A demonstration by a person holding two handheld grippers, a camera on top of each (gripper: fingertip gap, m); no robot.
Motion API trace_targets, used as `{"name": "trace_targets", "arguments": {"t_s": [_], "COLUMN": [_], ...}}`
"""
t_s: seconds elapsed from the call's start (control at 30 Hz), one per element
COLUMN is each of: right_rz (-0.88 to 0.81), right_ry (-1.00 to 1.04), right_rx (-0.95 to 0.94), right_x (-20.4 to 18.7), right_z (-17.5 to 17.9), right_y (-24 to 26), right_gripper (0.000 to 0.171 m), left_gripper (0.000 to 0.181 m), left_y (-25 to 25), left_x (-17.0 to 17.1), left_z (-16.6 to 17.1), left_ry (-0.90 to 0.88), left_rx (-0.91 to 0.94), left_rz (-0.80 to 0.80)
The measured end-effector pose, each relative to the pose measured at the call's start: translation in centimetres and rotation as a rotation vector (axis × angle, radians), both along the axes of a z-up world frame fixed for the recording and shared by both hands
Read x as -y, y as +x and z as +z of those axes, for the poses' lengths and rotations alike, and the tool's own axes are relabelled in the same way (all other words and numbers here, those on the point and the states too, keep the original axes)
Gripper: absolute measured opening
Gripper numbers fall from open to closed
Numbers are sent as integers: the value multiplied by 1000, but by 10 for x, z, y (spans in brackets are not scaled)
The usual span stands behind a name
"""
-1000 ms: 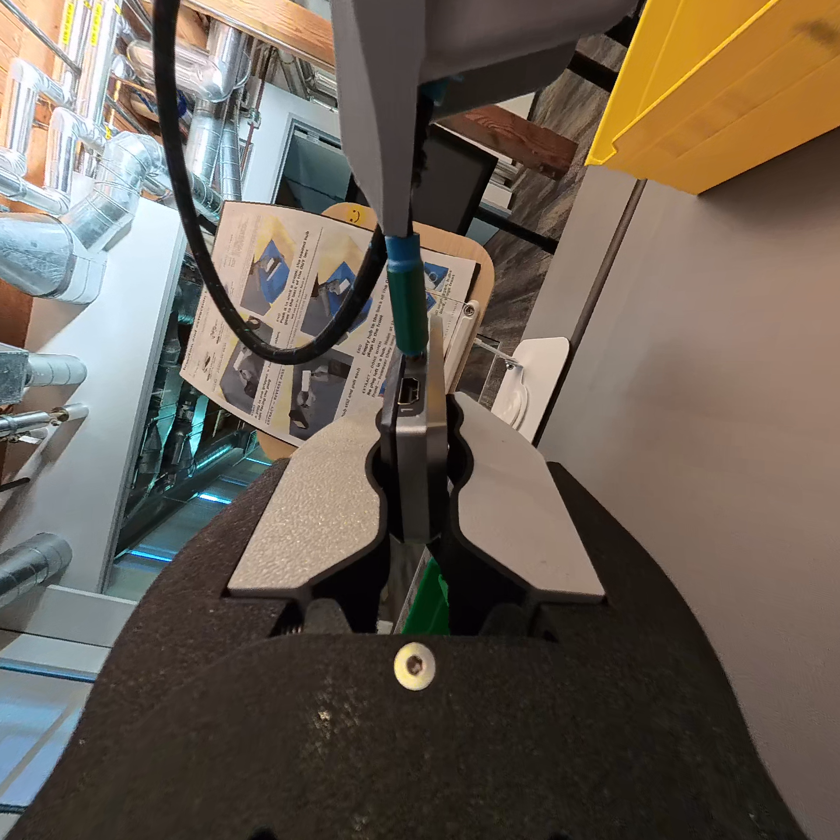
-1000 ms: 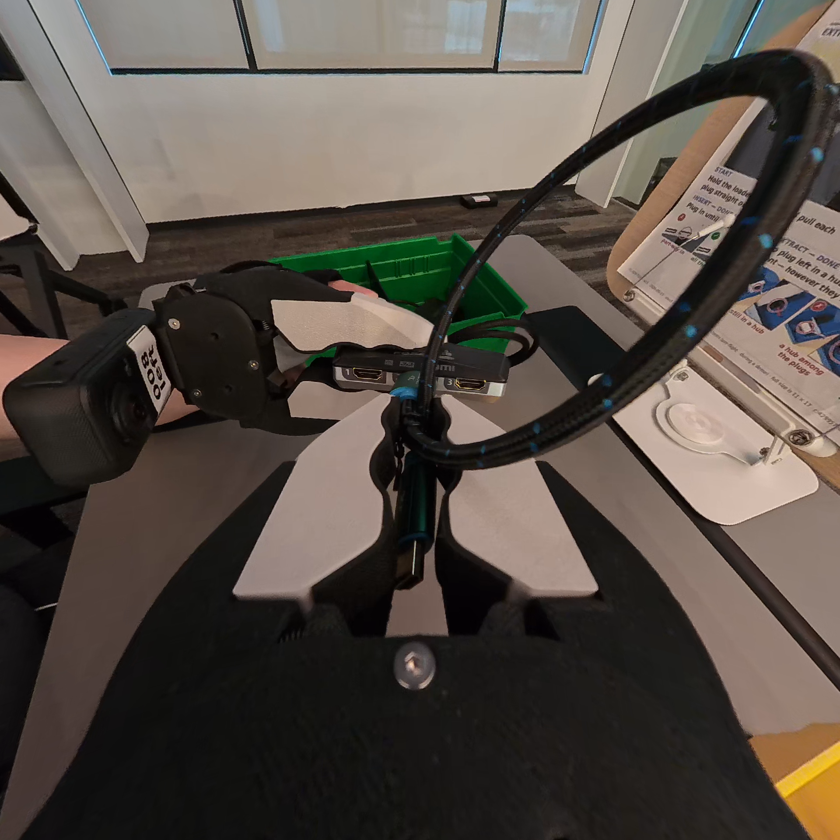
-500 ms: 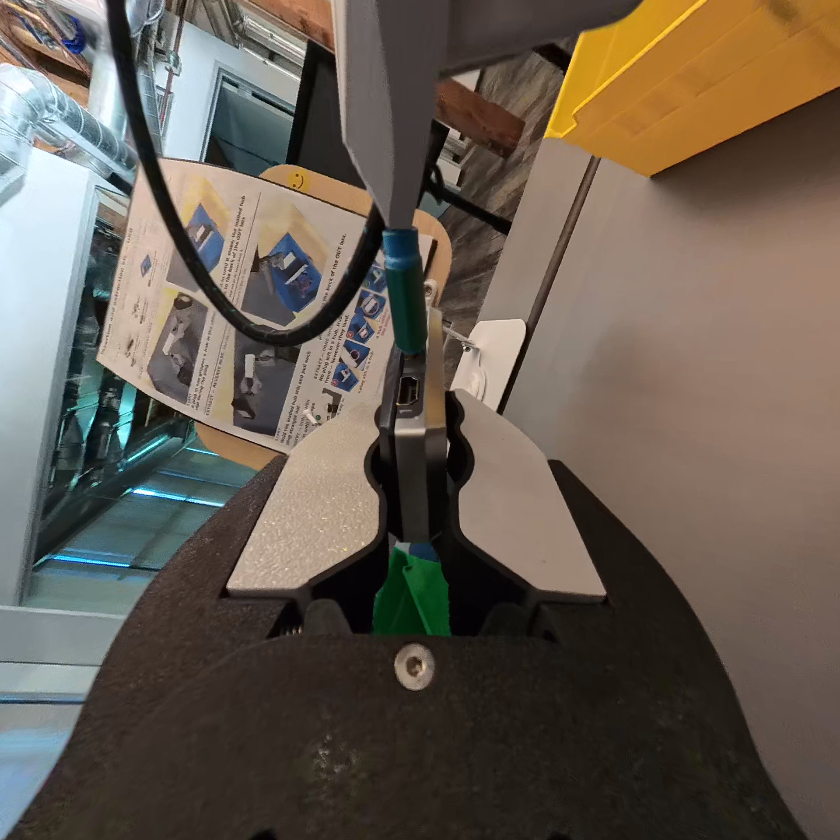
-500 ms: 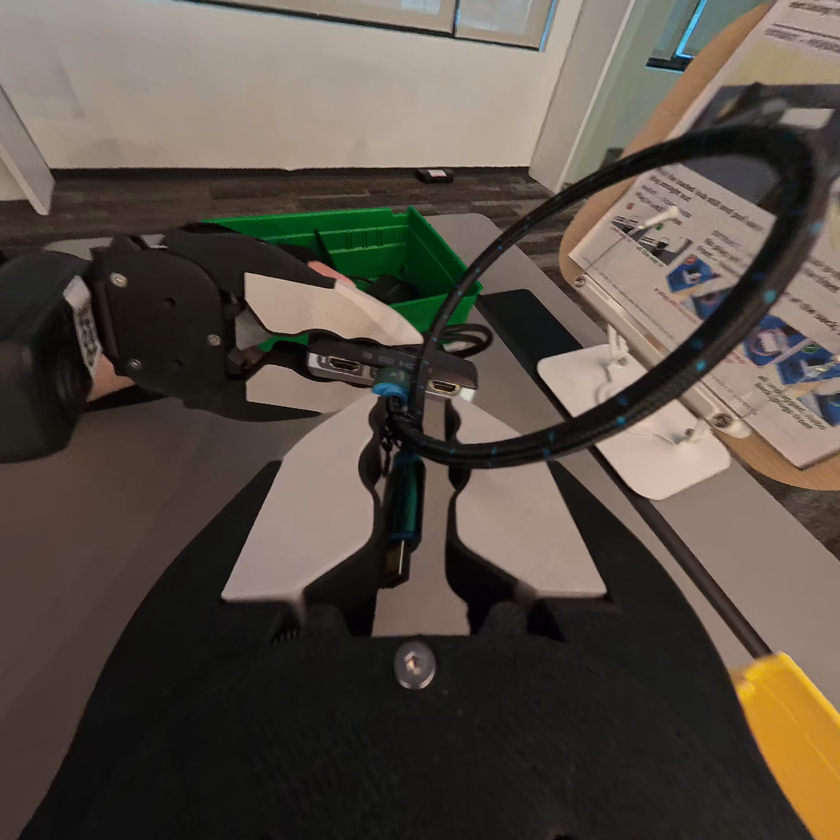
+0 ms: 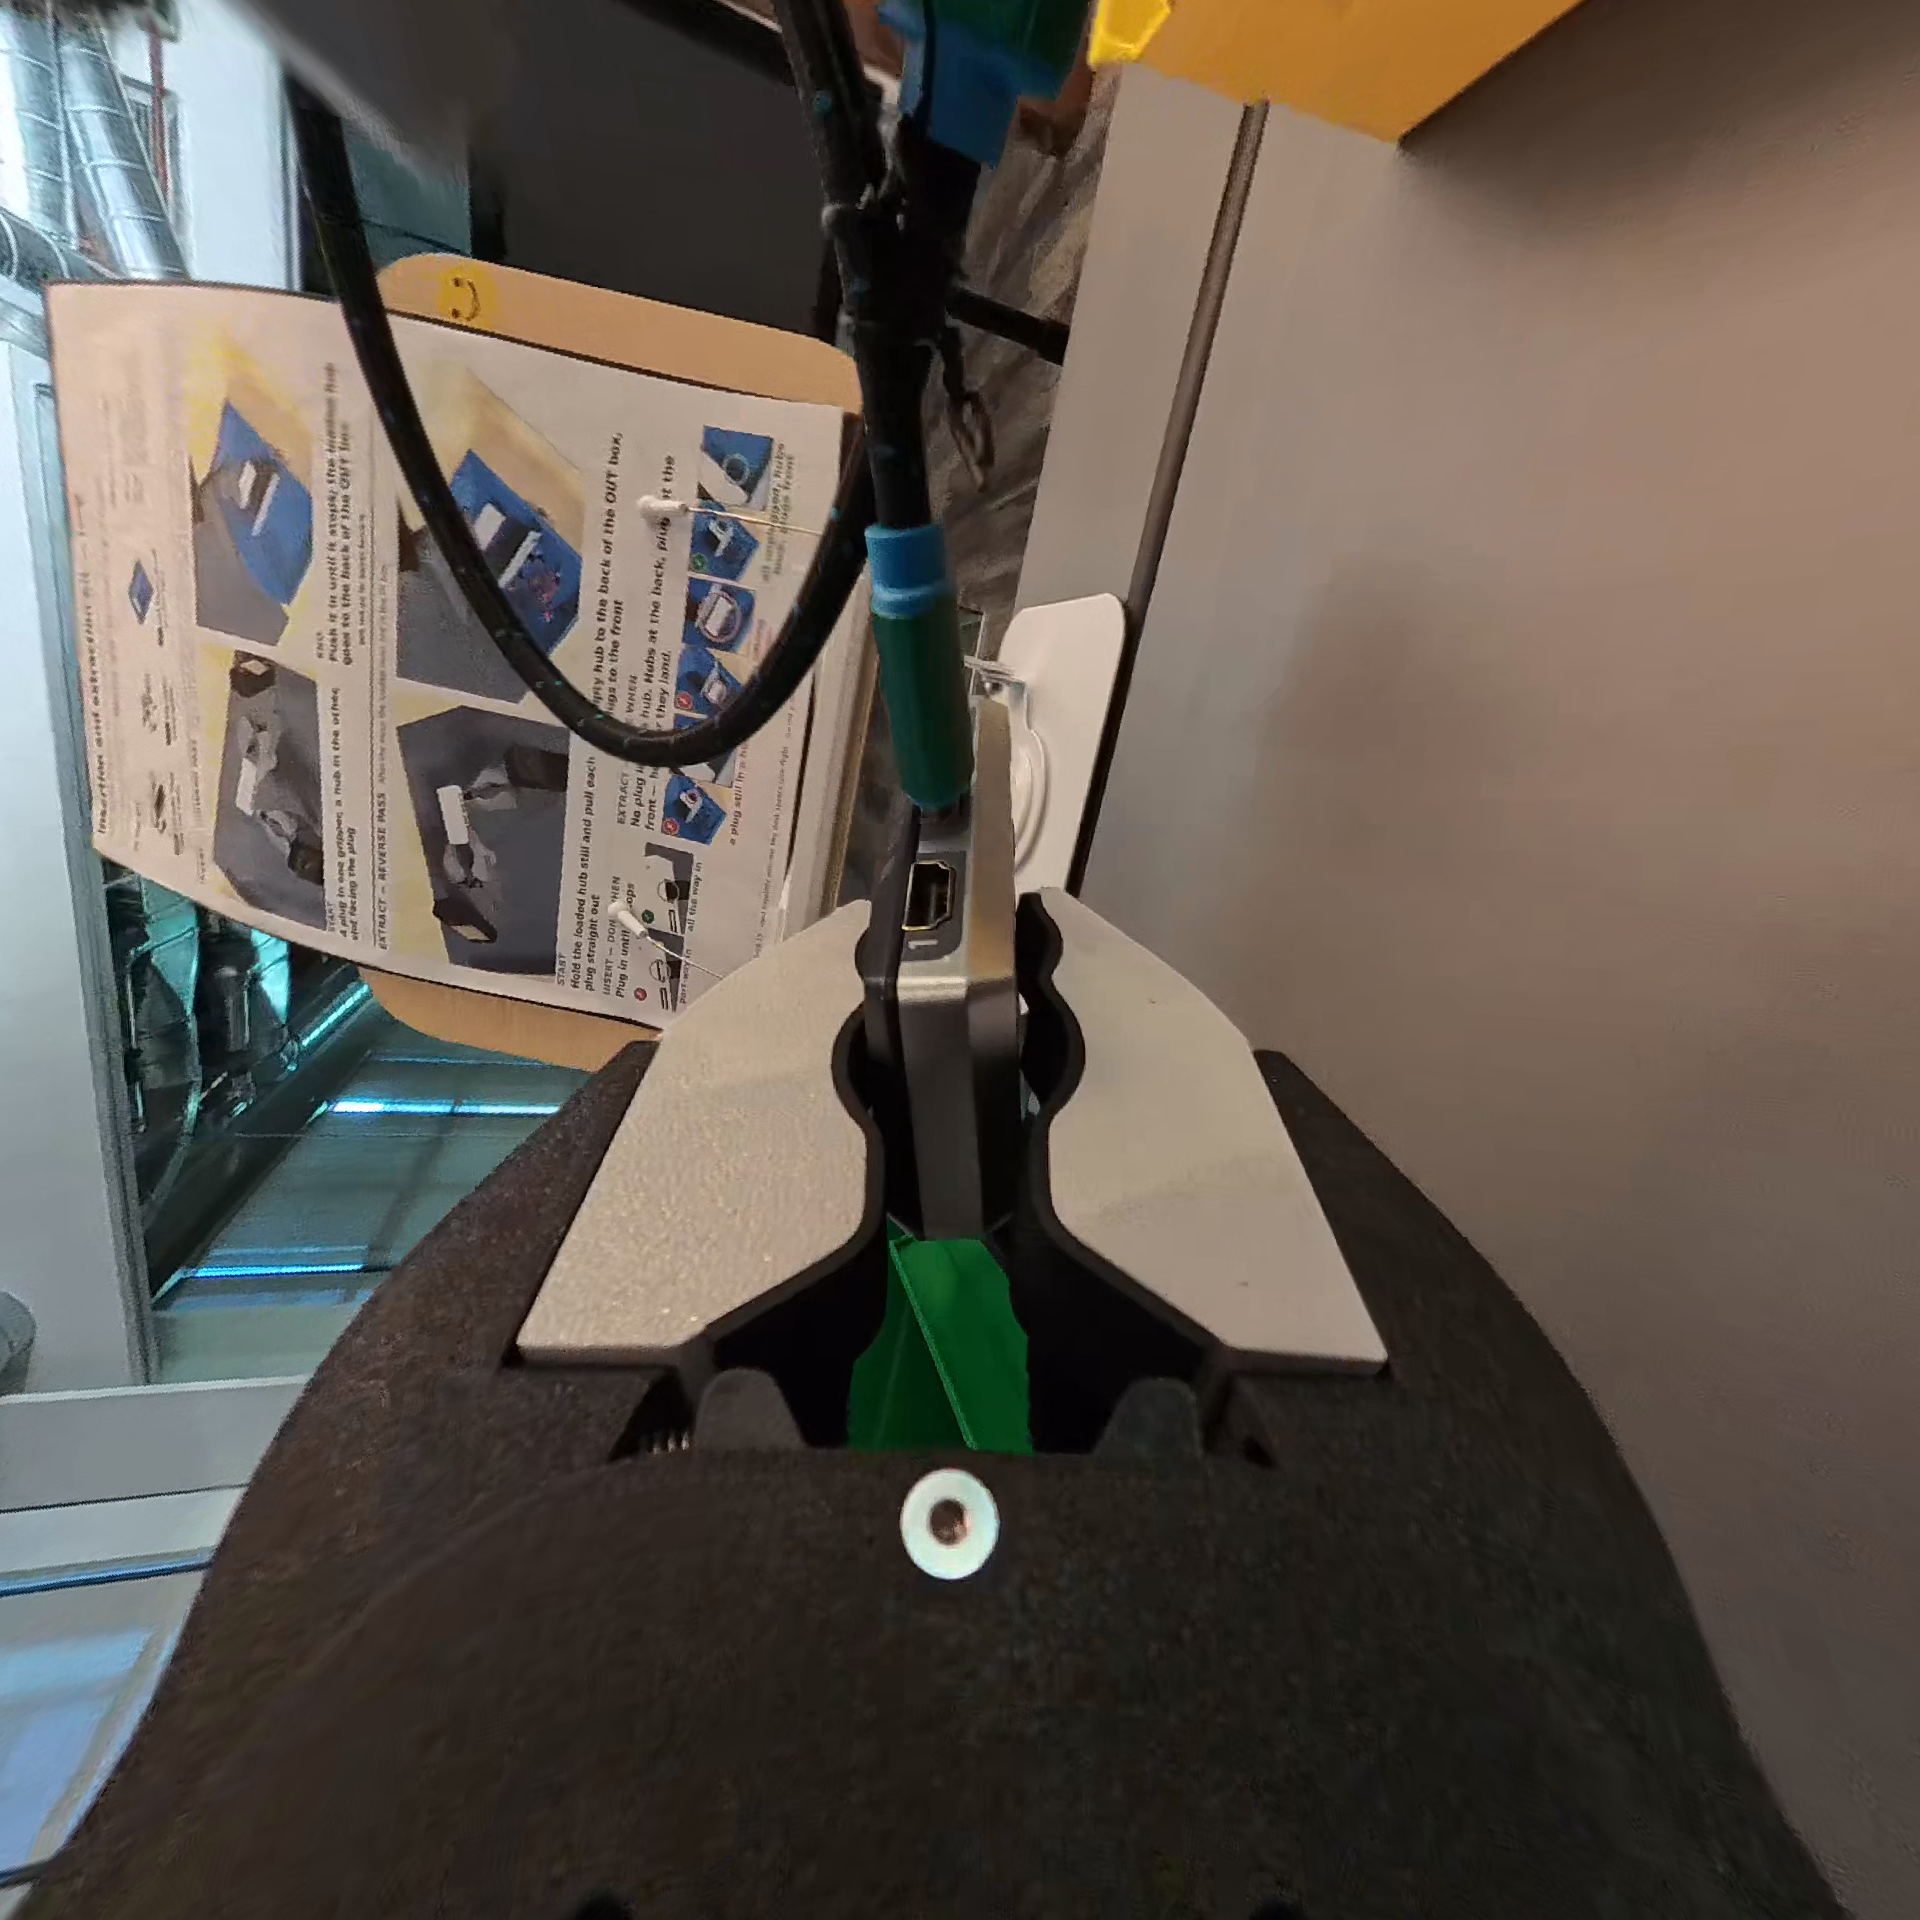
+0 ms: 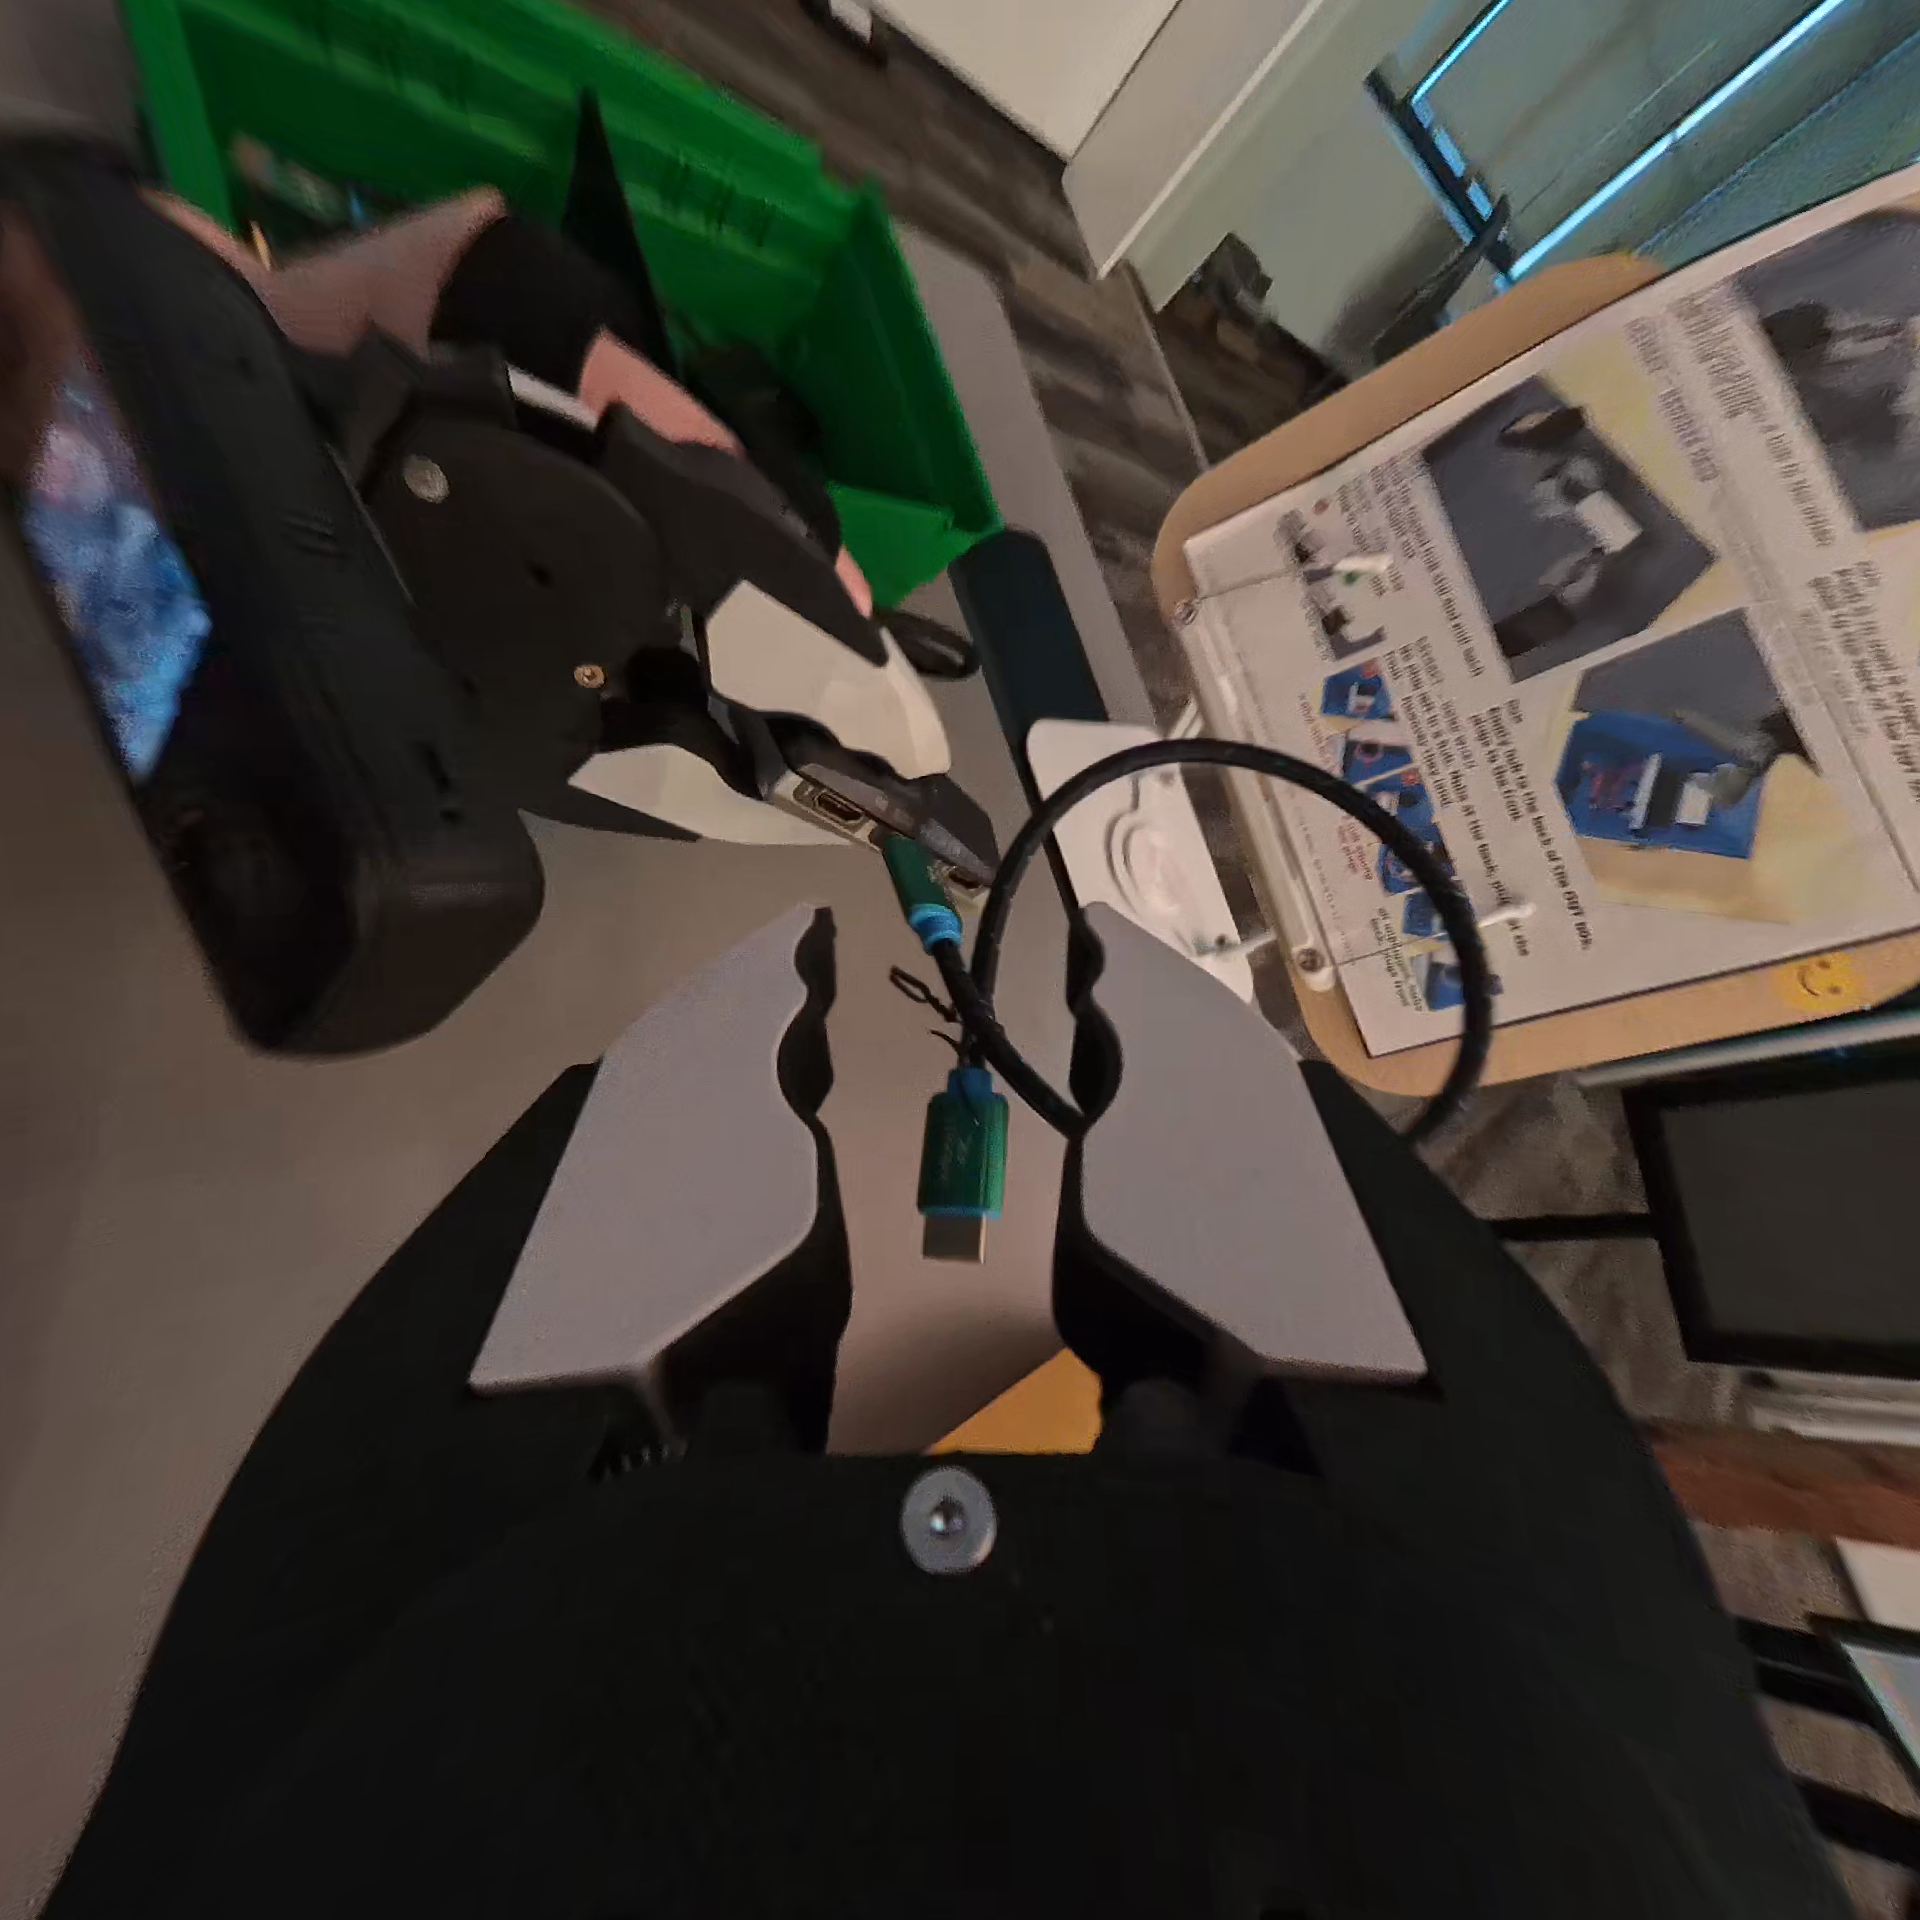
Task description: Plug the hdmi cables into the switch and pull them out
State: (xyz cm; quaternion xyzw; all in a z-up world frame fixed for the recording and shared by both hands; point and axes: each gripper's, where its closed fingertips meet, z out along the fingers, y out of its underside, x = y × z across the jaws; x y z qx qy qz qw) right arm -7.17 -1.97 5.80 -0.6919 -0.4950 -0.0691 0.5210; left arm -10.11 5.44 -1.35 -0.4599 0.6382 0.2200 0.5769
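Left gripper [image 5: 940,956] was clamped on the switch [image 5: 951,1029], edge-on between its fingers, one empty port facing out just past the tips. One green plug [image 5: 920,707] sat seated in the switch beyond that port.

Right gripper [image 6: 945,1023] had its fingers spread wide, gripping nothing. The cable's free plug [image 6: 961,1153] hung loose in the gap between them, touching neither; the cable [image 6: 1226,914] looped out past the tips and over the right finger.

Judgement: the plug shell is rigid and light, so take hold there across the flat faces. The braided cable looks springy and would torque the plug. The bare metal tip looks bendable; avoid it.
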Motion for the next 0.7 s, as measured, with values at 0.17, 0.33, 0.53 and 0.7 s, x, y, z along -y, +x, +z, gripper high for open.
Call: {"name": "trace_targets", "arguments": {"t_s": [0.17, 0.33, 0.53, 0.7], "right_rz": [-126, -207, -194, -194], "right_ry": [-65, -39, -92, -134], "right_rx": [87, 163, 247, 226], "right_x": [-33, -45, -44, -44], "right_z": [-41, -50, -67, -72], "right_y": [1, 15, 17, 18], "right_gripper": [55, 41, 28, 22], "left_gripper": [23, 23, 23, 23], "left_y": [-2, -1, 2, 4], "left_x": [-3, -1, 1, 3], "left_z": [-5, -6, -13, -18], "left_ry": [-23, -26, -19, -21], "left_rx": [-14, -33, -83, -106], "left_rz": [38, 44, 44, 39]}}
